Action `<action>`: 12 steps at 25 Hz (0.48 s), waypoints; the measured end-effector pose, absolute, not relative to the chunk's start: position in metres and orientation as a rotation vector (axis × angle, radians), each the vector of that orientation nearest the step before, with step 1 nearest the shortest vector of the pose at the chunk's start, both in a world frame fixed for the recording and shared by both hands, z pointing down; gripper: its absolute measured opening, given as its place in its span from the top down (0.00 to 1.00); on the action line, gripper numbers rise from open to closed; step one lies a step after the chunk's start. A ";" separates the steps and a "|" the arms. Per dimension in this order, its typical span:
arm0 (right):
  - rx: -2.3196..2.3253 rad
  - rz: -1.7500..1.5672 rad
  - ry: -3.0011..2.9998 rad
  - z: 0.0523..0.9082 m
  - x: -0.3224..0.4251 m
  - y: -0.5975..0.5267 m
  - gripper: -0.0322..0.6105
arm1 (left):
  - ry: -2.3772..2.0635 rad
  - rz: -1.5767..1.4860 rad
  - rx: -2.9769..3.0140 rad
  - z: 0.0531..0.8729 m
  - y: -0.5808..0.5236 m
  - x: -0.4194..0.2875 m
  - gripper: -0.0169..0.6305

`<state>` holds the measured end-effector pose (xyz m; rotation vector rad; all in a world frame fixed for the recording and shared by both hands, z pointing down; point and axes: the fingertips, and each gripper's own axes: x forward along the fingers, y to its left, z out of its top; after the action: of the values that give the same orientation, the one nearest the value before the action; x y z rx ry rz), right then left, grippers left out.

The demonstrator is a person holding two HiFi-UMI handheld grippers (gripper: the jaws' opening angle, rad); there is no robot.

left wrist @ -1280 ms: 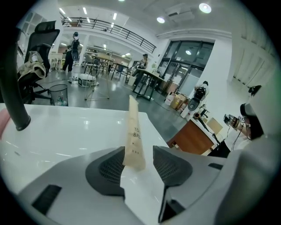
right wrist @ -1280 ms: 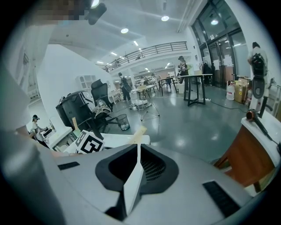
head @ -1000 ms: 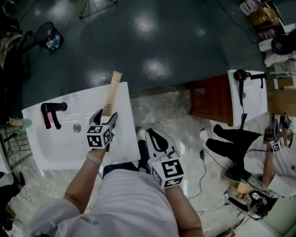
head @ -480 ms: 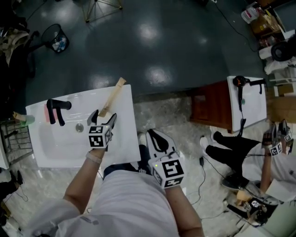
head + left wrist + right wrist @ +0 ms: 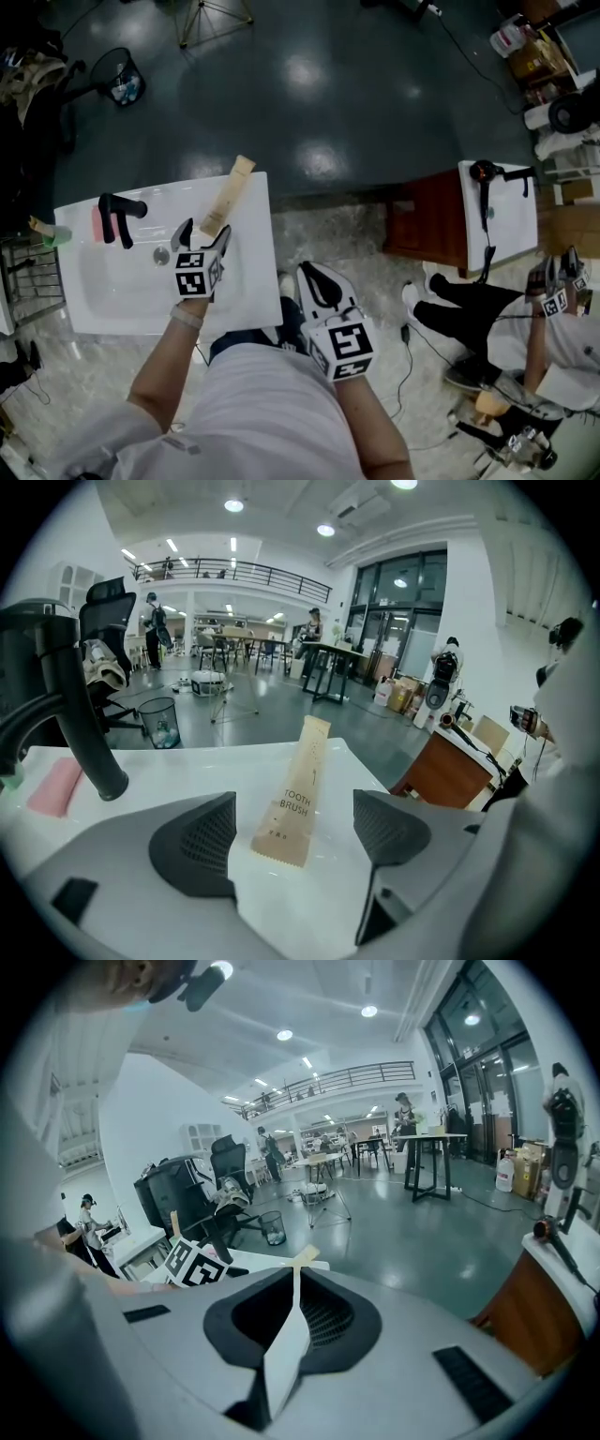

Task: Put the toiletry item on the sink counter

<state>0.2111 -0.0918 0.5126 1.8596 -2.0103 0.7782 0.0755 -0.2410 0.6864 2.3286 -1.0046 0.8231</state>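
- Had just been spreading the jaws of the left gripper [image 5: 295, 832] to their widest; grasped nothing with them.
- Found the toothbrush packet [image 5: 292, 794] lying flat on the white bench [image 5: 251, 281] in the gap between those jaws, with neither pad pressing on it.
- Placed that packet to the right of the faucet [image 5: 120, 206] in the head view, across the basin from it, on the bench's right strip; appeared to poke its far end just past the bench's back edge.
- Noted a pink item [image 5: 54, 787] right beside the faucet's base, well apart from the packet.
- Showed the right gripper [image 5: 292, 1321] clenched on nothing, pads together, far to the right of the faucet, off the bench and close to the person's body.
- Judged the step in hand to be the release and retreat, with the packet already set down.
- Called for drawing the left gripper straight back and up along the packet's length, jaws left wide, so as not to brush a pad against the light wrapper and drag it.
- Reckoned the overhanging end the weak spot: could tip off the back edge under a sideways nudge, so worth a check before leaving.
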 end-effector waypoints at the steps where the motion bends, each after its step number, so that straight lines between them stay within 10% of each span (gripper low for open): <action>1: 1.860 0.775 -2.013 0.511 0.211 -0.092 0.90 | -1.002 0.816 2.333 0.683 -0.241 0.075 0.40; 9: 1.849 0.740 -2.081 0.493 0.205 -0.101 0.90 | -0.958 0.707 2.369 0.631 -0.237 0.074 0.43; 12: 1.827 0.722 -2.129 0.486 0.198 -0.106 0.90 | -0.983 0.644 2.388 0.601 -0.237 0.065 0.65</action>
<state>0.1979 -0.1061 0.4861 1.8274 -2.1287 0.7220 0.0648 -0.2372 0.6011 2.3882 -0.9830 0.6438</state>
